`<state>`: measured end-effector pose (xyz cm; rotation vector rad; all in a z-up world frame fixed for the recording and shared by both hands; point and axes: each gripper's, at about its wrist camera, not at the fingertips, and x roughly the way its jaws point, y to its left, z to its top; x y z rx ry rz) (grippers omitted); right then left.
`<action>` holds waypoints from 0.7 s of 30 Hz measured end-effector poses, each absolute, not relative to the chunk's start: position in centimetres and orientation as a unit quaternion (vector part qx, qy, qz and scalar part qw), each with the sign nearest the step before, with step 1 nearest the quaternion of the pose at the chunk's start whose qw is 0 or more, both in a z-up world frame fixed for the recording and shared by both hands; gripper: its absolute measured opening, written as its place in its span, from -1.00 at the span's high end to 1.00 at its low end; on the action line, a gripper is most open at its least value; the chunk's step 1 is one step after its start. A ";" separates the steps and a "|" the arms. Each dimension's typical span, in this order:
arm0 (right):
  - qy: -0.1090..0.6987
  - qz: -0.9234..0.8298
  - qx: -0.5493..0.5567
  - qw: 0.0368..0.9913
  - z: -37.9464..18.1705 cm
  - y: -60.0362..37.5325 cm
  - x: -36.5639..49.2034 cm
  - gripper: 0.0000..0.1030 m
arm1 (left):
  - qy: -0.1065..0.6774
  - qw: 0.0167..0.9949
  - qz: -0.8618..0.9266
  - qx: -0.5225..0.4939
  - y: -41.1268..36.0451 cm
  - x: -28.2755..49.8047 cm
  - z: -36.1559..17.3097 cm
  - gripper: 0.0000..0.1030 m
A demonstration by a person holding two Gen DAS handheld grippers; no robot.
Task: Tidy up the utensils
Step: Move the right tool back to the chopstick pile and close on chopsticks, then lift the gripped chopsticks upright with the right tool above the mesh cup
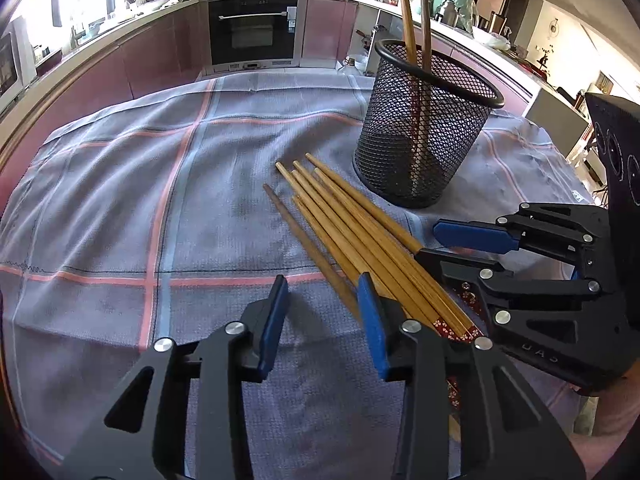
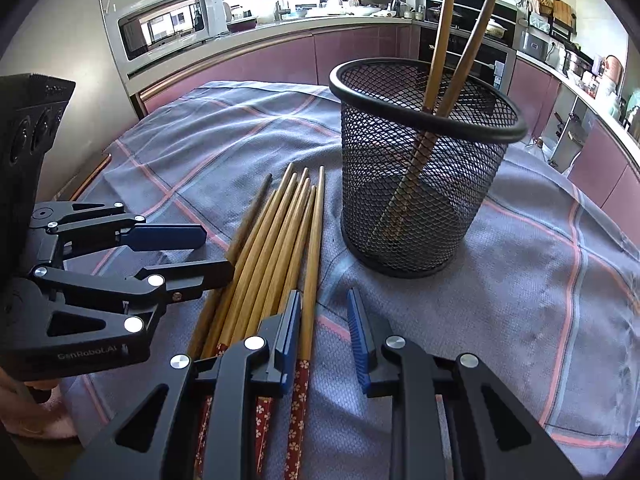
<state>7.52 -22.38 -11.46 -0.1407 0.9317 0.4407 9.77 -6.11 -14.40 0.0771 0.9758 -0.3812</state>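
A: What does the right wrist view add?
B: "GenRobot.AI" printed on the left gripper (image 2: 214, 254), plus a microwave (image 2: 168, 24) behind it. The left wrist view shows an oven (image 1: 253, 30) instead.
A: And the grippers?
B: Both spread, pinching nothing. The loose chopsticks (image 1: 352, 232) lie on the cloth (image 1: 120, 200) just right of the left gripper (image 1: 324, 312); the right gripper (image 2: 322, 332) straddles the outermost one, pads apart from it.
A: The mesh holder (image 2: 424, 168)?
B: Ahead of both, with two chopsticks standing inside.

A table carries a grey checked cloth (image 1: 120, 208). On the cloth lies a bundle of chopsticks (image 1: 344, 224), and just beside them stands a black mesh cup (image 1: 420, 120).
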 end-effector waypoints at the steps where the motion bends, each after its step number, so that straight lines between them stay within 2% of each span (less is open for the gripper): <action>1: 0.444 0.210 -0.070 0.868 -11.4 -22.3 7.5 0.56 | 0.467 0.864 -0.185 0.034 -6.0 9.8 -14.4 0.44; 3: 0.443 0.209 -0.077 0.868 -11.4 -22.1 7.6 0.58 | 0.468 0.863 -0.187 0.036 -5.9 9.8 -14.3 0.64; 6: 0.444 0.209 -0.080 0.868 -11.5 -21.9 7.7 0.59 | 0.468 0.862 -0.189 0.041 -5.7 9.8 -14.3 0.71; 8: 0.444 0.208 -0.083 0.867 -11.5 -21.7 7.8 0.59 | 0.472 0.860 -0.190 0.034 -5.3 9.9 -14.3 0.67; 9: 0.444 0.208 -0.087 0.867 -11.5 -21.5 7.9 0.58 | 0.472 0.861 -0.186 0.035 -5.3 10.0 -14.3 0.55; 11: 0.443 0.208 -0.090 0.867 -11.5 -21.3 8.1 0.58 | 0.472 0.863 -0.177 0.042 -5.2 10.3 -14.4 0.43; 15: 0.441 0.213 -0.088 0.867 -11.6 -21.0 8.6 0.58 | 0.472 0.863 -0.175 0.042 -5.3 10.7 -14.6 0.49; 17: 0.441 0.215 -0.083 0.867 -11.6 -21.0 8.8 0.62 | 0.471 0.864 -0.172 0.044 -5.4 10.7 -14.6 0.54; 19: 0.442 0.221 -0.073 0.866 -11.6 -21.1 8.8 0.78 | 0.473 0.862 -0.176 0.041 -5.5 10.6 -14.6 0.70; 21: 0.443 0.224 -0.062 0.866 -11.6 -21.3 8.9 0.89 | 0.471 0.864 -0.172 0.043 -5.7 10.6 -14.7 0.71</action>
